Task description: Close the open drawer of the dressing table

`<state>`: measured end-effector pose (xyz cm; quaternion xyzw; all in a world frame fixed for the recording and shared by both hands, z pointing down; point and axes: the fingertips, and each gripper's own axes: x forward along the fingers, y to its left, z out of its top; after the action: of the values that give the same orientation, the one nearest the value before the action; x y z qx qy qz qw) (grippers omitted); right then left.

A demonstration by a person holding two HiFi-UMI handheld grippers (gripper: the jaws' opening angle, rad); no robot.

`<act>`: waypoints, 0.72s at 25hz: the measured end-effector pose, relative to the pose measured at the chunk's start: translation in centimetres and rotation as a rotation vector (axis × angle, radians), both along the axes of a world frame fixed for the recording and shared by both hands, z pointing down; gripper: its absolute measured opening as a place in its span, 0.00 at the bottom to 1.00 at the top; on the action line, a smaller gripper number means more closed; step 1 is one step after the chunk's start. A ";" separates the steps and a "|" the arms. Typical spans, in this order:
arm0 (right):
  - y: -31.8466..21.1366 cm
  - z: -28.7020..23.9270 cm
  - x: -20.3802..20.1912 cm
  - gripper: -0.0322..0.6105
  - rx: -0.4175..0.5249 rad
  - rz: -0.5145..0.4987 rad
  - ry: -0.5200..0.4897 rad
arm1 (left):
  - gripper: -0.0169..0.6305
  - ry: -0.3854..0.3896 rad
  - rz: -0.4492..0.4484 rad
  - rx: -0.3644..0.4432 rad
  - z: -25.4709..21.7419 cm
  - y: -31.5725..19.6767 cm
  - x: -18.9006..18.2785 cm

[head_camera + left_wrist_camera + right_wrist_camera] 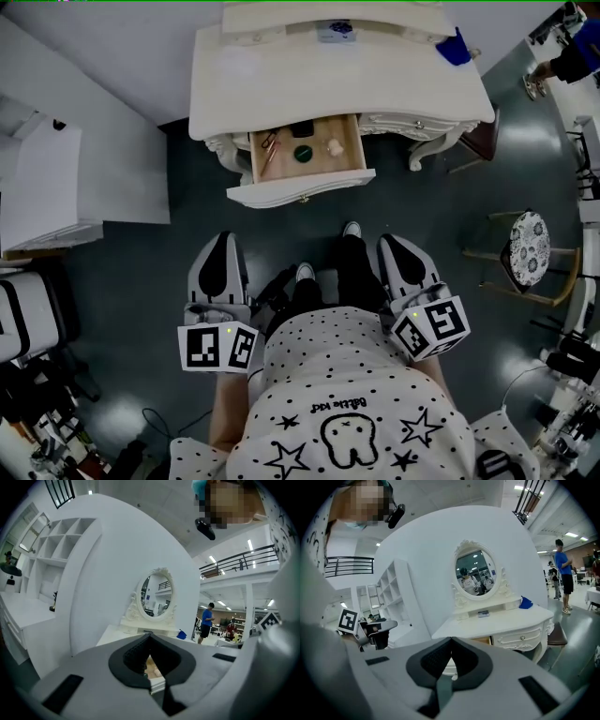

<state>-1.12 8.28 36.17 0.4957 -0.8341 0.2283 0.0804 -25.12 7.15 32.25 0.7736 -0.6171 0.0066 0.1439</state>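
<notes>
— While looking down past the spotted top (pixel 337 361), start nearest: find the left gripper (pixel 222 240) and the right gripper (pixel 390 244) flanking the shoes (pixel 352 229). Fingers open or closed?
— Pressed together on both, gripping nothing. Shows plainly in each gripper view.
— Where to look for the drawer (pixel 300 192)?
— Straight ahead of the fingers, well apart from them, untouched. Stands pulled out of the bench (pixel 234 94), with small things inside: a dark round one (pixel 302 153), a pale one (pixel 333 146), slim ones (pixel 269 150) at the left.
— Long axis?
— Runs crosswise along the front panel; slides away from the fingers, into the bench. Calls for a level push forward, probably near the small knob (pixel 303 199), to avoid skewing.
— Nearer hand?
— Looks like the left, by a shade: lines up with the panel's left end, and frames the drawer dead centre behind closed fingers in the left gripper view.
— Anything readable?
— Only square black-and-white markers on the cubes (pixel 217 347). Cannot make out the print above the tooth drawing (pixel 349 439) on the top, nor the small label-like item (pixel 336 31) on the far shelf.
</notes>
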 end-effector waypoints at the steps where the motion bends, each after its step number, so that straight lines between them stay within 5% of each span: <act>1: -0.9 0.0 0.6 0.06 0.002 -0.005 0.000 | 0.05 -0.006 -0.019 0.005 -0.1 -0.8 0.0; 18: -14.6 0.1 13.3 0.06 0.020 -0.108 0.000 | 0.05 -0.060 -0.336 0.041 -0.2 -10.0 4.4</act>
<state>12.20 -6.29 36.25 0.4509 -0.8617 0.2154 0.0877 -20.69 -2.89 32.07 0.6619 -0.7416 -0.0072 0.1088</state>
